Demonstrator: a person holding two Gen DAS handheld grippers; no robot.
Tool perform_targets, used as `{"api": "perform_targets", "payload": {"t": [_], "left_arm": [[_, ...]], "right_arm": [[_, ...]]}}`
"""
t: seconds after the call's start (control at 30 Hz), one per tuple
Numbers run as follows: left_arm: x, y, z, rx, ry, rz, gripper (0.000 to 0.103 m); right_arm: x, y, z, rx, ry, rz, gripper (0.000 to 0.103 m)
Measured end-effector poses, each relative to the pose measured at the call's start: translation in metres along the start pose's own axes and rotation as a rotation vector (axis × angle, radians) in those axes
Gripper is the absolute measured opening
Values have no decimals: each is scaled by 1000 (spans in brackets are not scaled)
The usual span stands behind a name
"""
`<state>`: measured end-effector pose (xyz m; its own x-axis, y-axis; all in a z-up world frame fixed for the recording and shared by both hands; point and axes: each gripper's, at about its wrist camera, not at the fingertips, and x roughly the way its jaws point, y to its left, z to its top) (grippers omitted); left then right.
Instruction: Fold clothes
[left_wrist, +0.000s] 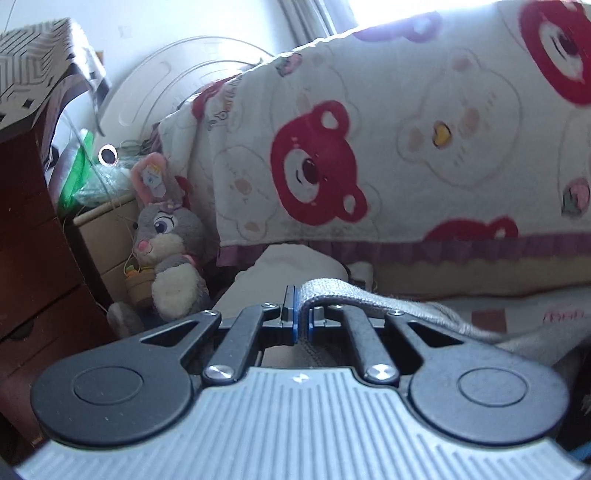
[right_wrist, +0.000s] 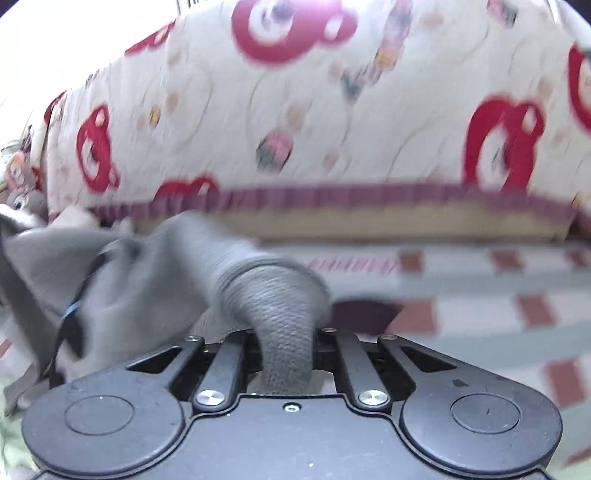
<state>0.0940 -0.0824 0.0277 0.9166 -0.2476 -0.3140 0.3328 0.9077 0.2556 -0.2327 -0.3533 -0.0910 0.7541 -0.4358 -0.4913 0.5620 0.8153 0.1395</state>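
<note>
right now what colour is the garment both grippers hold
Grey ribbed knit garment, clearest in the right wrist view.

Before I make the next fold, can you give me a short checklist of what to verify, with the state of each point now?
1. Left tongs grip the grey garment: ok, the ribbed edge is pinched between the blue pads.
2. Right tongs grip the grey garment: ok, a thick bunch sits between the fingers.
3. Cloth flat between the two grips: not ok, it hangs bunched and creased in the right view.
4. Right view sharp enough to judge: not ok, it is blurred.
5. Checked bed surface free for laying down: cannot tell, only part shows.
6. Distance from the bear blanket: cannot tell.
</note>
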Motion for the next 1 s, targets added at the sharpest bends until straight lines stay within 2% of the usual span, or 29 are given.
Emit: {"api": "perform_targets", "payload": {"t": [0.2,0.37,0.47,0.63,0.73,0.8,0.87,0.93,1.0], "left_arm": [[-34,13,38,71,-82,-27,5],[-95,42,74,49,-157,-42,5],[-144,68,102,32,-239,-34,5],[-221,116,145,4,-346,-56,5],[-248,135,166,-4,-367,-88,5],[-247,138,175,-21,-343,-130,5],[-229,127,177,-17,-296,-158,5],[-195,103,168,24,-236,-163,5],[-148,72,155,124,-154,-143,5]], "right_arm": [[-53,-27,55,-113,-159,-106,8],[-117,-40,93,-166,-252,-99,8],[-157,-47,116,-197,-310,-92,8],[-248,-47,156,-279,-431,-66,8],[-291,-55,179,-274,-469,-41,8],[-306,-64,192,-256,-464,-30,8],[-293,-78,201,-235,-396,-24,8],[-263,-92,207,-220,-317,-26,8],[-220,-100,208,-231,-252,-44,8]]}}
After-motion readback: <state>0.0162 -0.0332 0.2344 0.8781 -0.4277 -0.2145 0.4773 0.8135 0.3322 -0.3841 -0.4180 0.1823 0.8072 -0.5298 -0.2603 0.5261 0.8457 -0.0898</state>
